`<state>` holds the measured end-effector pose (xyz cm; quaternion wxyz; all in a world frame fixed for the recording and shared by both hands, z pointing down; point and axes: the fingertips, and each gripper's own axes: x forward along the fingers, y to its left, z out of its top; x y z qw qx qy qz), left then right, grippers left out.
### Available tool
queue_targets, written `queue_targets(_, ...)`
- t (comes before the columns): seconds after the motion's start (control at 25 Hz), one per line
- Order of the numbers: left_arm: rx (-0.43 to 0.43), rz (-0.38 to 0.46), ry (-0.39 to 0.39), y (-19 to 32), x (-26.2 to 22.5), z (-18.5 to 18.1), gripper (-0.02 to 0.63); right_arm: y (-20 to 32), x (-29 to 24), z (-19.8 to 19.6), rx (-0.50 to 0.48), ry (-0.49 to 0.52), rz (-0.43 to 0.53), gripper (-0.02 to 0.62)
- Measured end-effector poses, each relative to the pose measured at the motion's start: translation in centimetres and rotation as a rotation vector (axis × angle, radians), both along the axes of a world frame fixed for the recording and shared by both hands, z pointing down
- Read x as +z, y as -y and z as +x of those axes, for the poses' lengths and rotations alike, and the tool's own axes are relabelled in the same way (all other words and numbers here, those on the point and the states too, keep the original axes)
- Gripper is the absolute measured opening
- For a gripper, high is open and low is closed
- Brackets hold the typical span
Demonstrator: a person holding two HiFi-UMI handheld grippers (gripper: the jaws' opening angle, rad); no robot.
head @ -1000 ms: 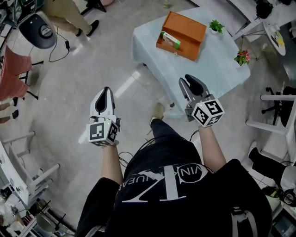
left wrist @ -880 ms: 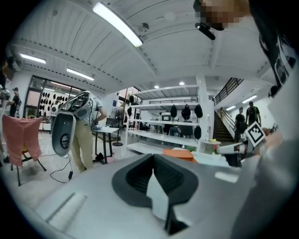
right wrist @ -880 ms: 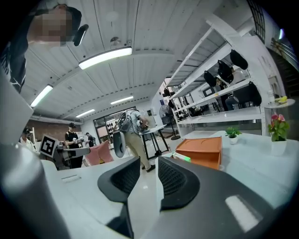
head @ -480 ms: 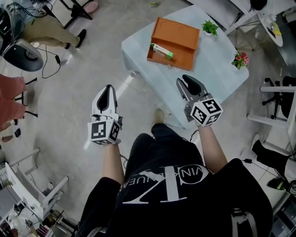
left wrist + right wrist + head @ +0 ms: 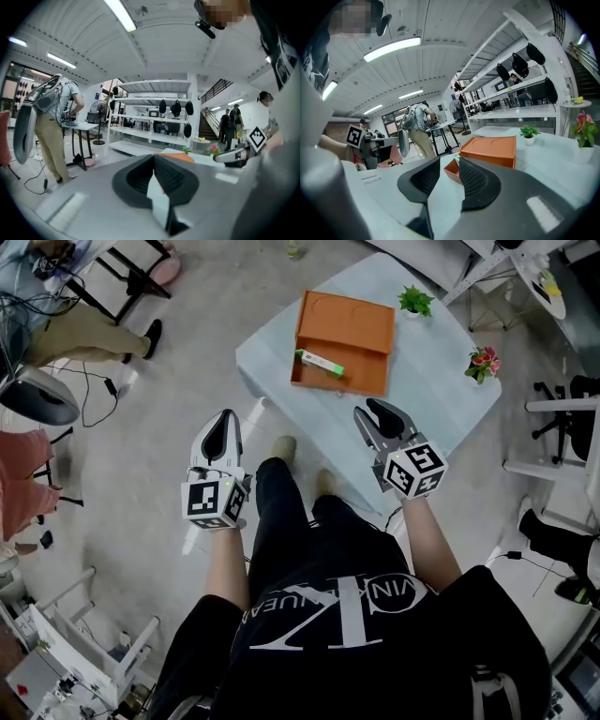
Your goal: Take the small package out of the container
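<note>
Table (image 5: 441, 390) ahead of you
The container (image 5: 349, 322) sits on it, the small package (image 5: 320, 363) inside, near-left; a potted plant (image 5: 413, 301) and flowers (image 5: 482, 362) stand to its right.

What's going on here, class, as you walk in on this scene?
A person stands by the table with a claw in each hand. The small package lies untouched in the open orange container. The right claw, nearer the table, is opening with nothing between its jaws; the left claw is shut and empty.
</note>
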<state>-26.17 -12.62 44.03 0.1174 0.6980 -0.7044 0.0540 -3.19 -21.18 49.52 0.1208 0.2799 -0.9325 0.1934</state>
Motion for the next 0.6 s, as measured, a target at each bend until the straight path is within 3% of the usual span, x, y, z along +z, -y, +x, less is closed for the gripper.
queue_targets(0.36, 0.21, 0.024, 0.022, 10.9, -0.9, -0.2, 0.0, 4.8, 0.9, -1.6, 0.081, -0.086, -0.008, 0.14)
queue_targets(0.6, 0.309, -0.018, 0.009, 15.0, 1.0, -0.6, 0.0, 6.3, 2.7, -3.2, 0.094, -0.194, -0.015, 0.144)
